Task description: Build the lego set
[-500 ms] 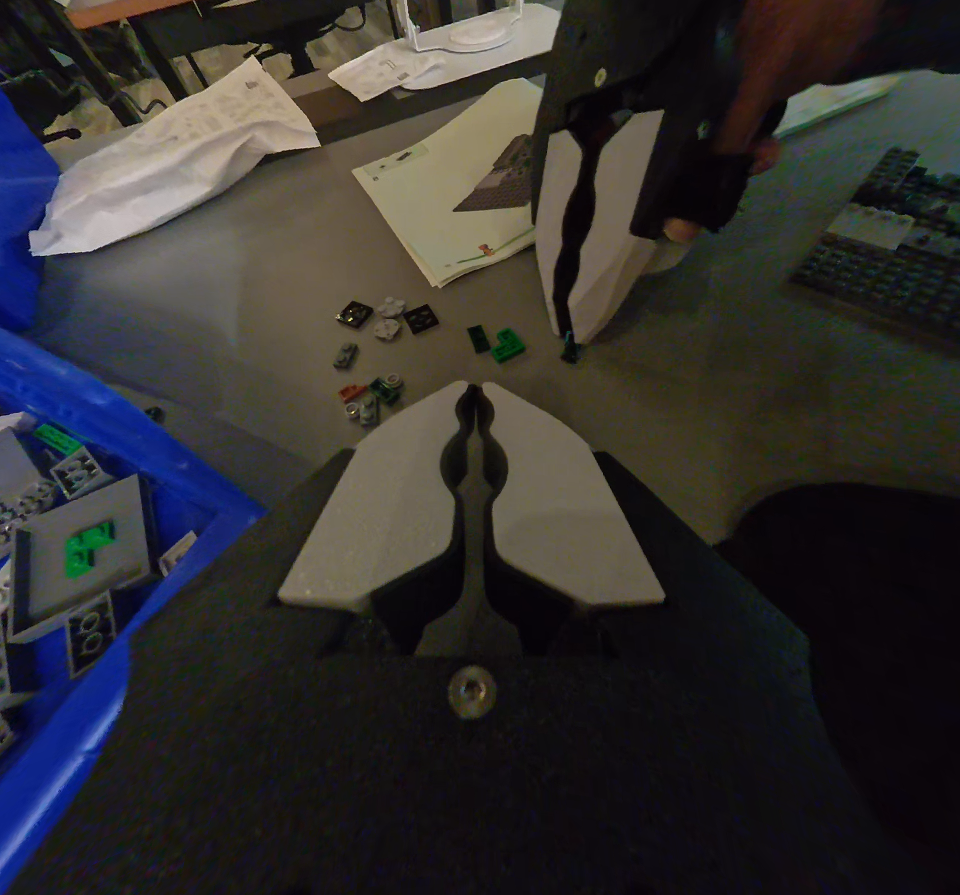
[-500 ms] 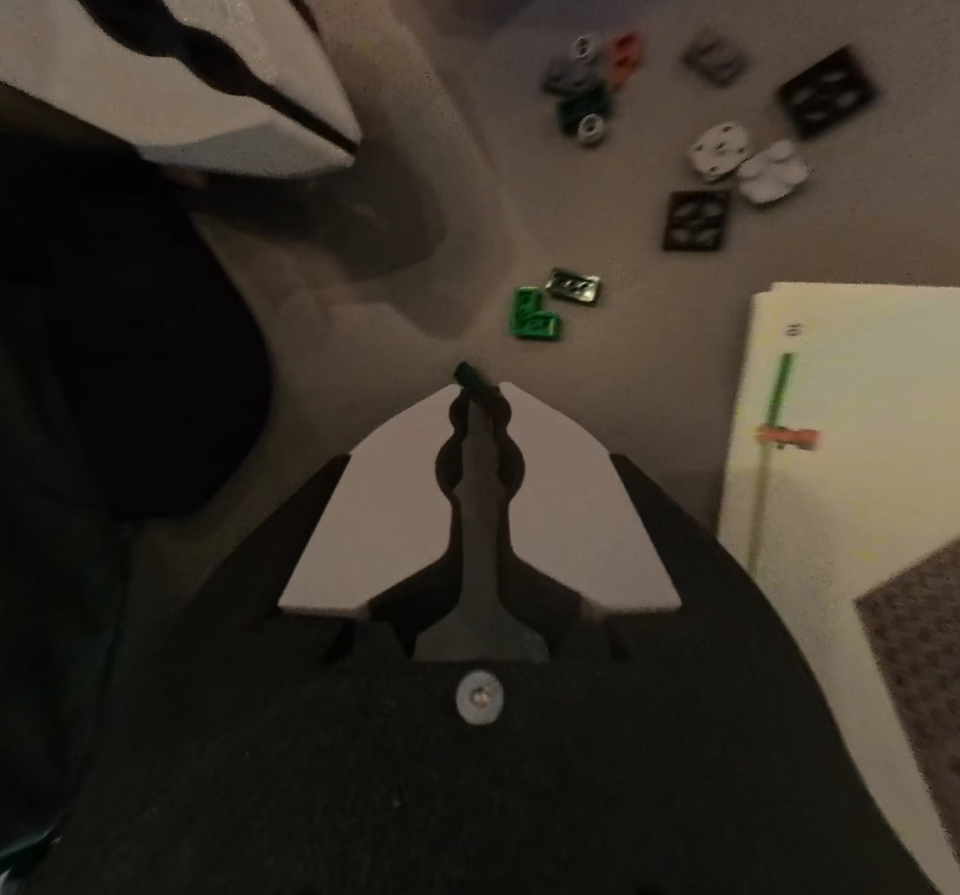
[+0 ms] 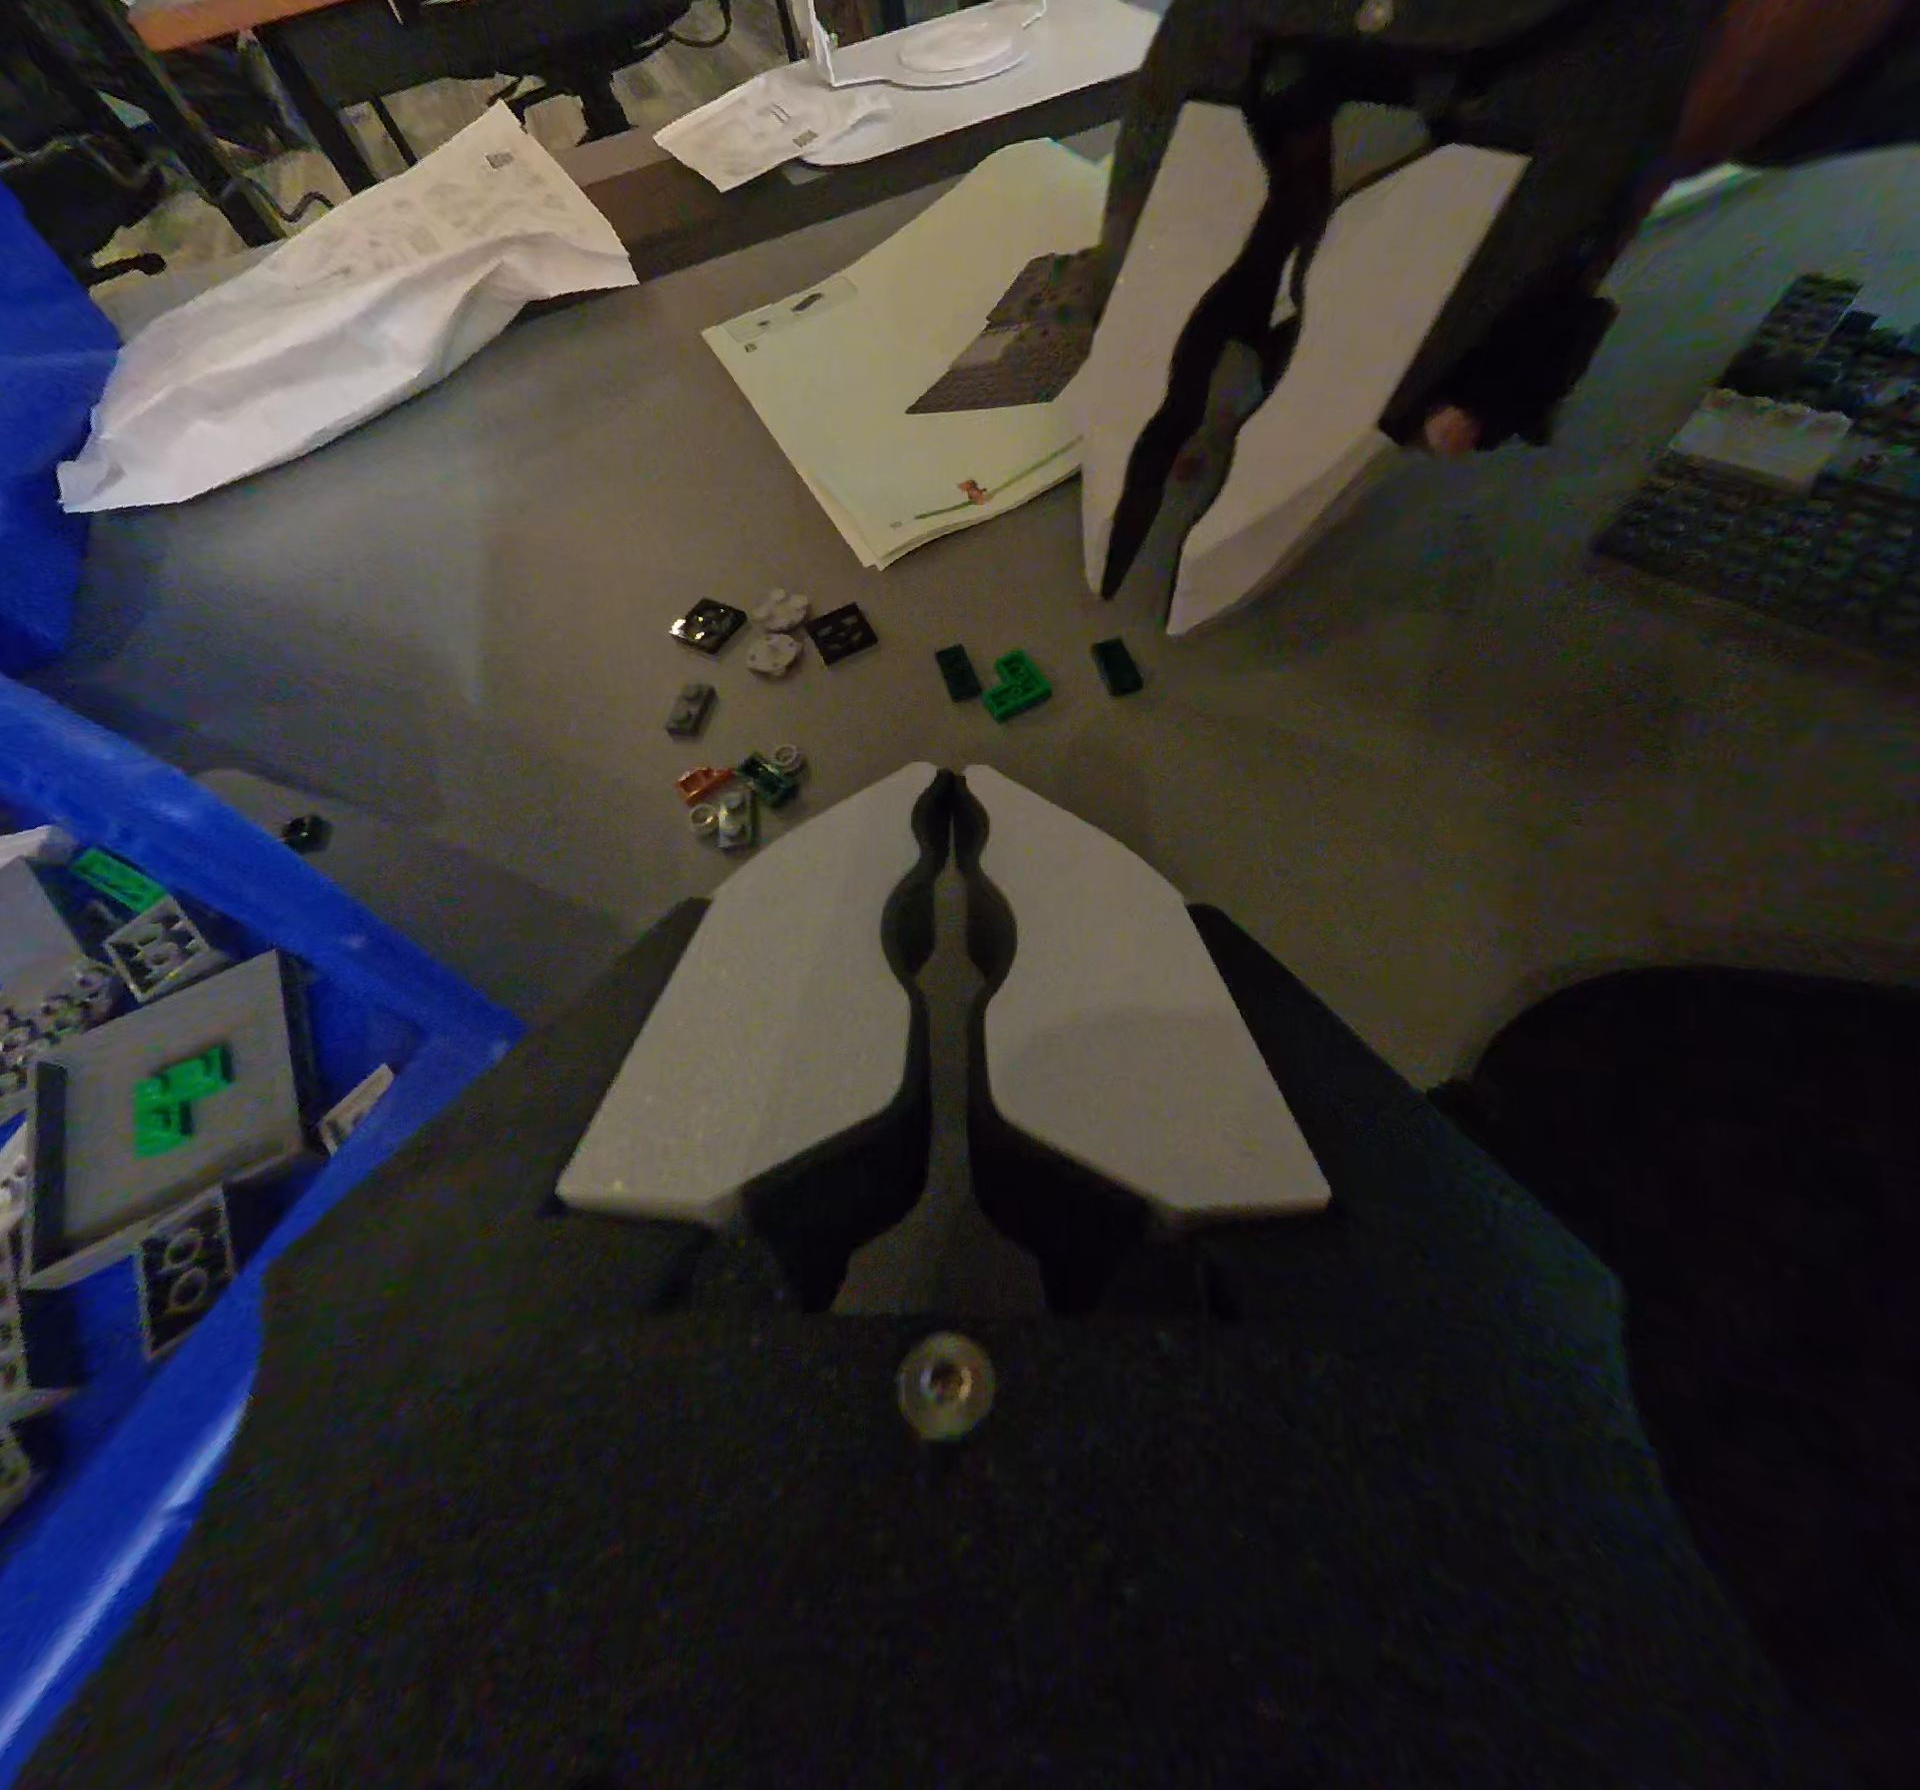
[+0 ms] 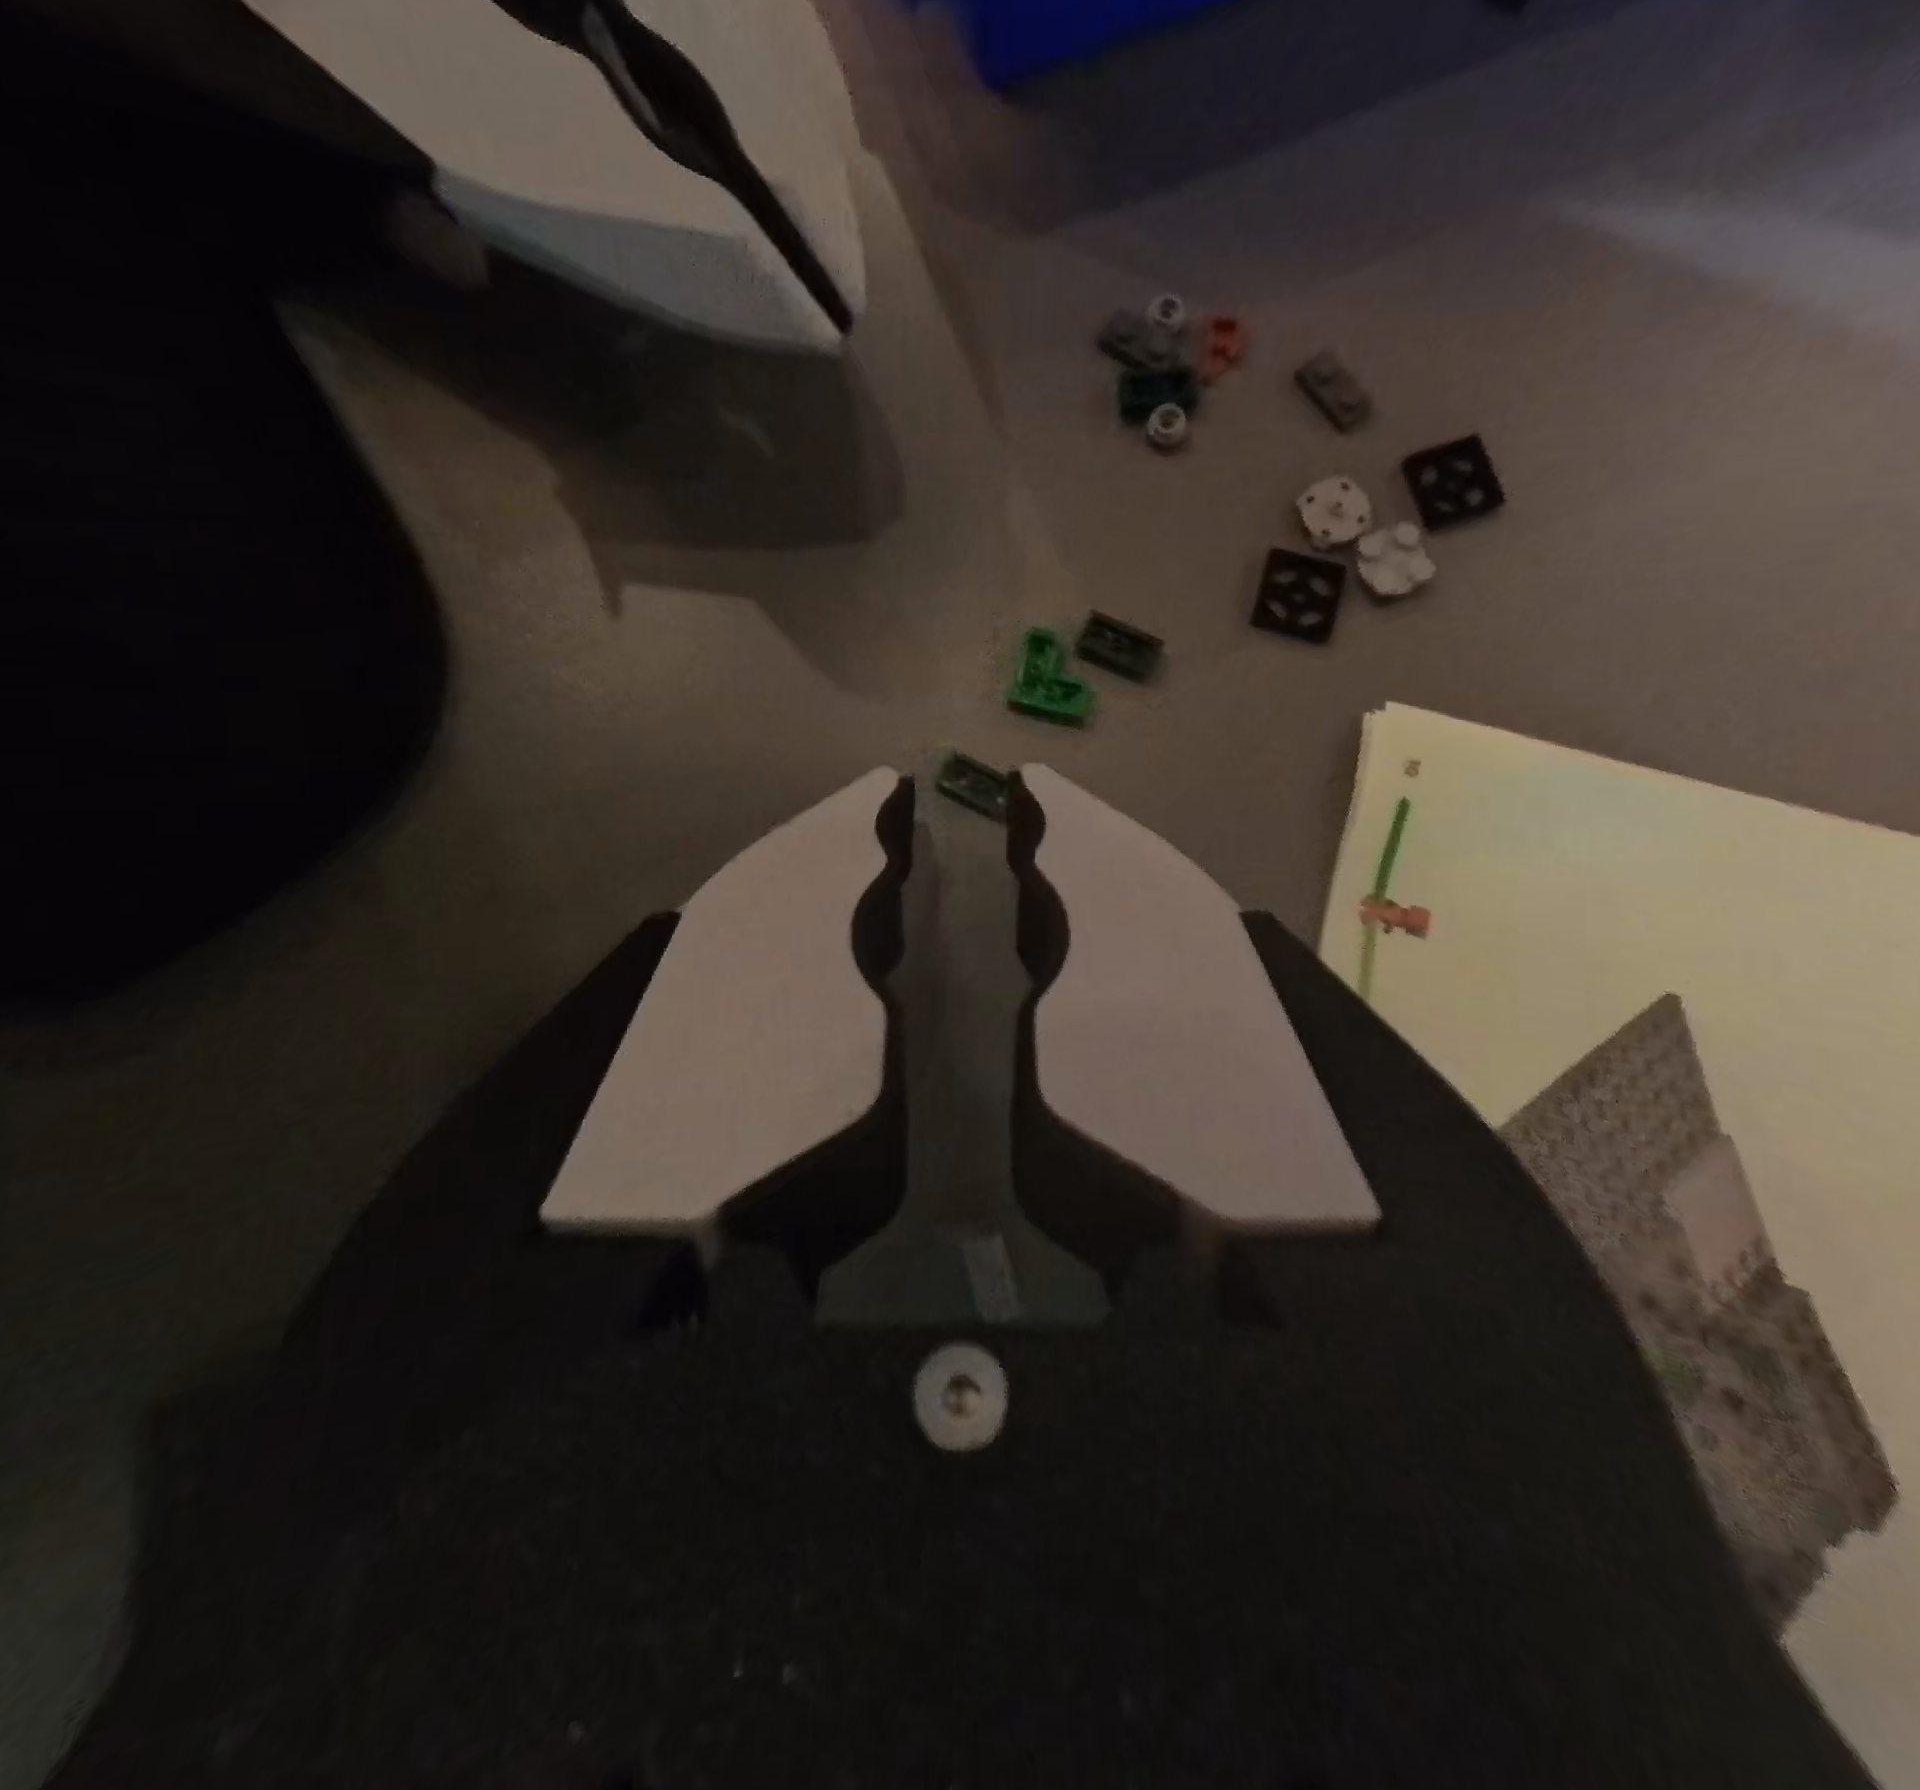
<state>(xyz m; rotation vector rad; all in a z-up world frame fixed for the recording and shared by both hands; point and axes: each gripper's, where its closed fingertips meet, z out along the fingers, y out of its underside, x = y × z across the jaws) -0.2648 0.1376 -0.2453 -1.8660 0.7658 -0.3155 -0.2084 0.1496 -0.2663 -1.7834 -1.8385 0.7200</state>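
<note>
**Small plates laid out beside the booklet, one dark piece free below the right tool**

Dim light falls over a grey tabletop (image 3: pixel 1351 805) where loose parts sit in a scatter near the open cream instruction booklet (image 3: pixel 894 390), presumably so each can be matched to the printed step. A bright green L-shaped plate (image 3: pixel 1013 684) lies touching a small dark green plate (image 3: pixel 957 673); a second dark green rectangular plate (image 3: pixel 1117 666) rests flat on the table just beside them. The right gripper (image 4: pixel 961 790) hangs just above that second plate with its white fingers spread and nothing between them. The left gripper (image 3: pixel 948 784) waits low and pressed together, empty, near a cluster of tiny grey, orange and green pieces (image 3: pixel 743 790). Two black square plates (image 3: pixel 842 634) and pale round pieces (image 3: pixel 774 634) lie farther back.

A blue plastic bin (image 3: pixel 312 919) of spare bricks is cut off at the left edge. The partly built dark studded baseplate (image 3: pixel 1787 493) runs out of view at the right, so progress cannot be judged. Motion blur softens the right wrist view, and stud counts on the small plates are unreadable.
</note>
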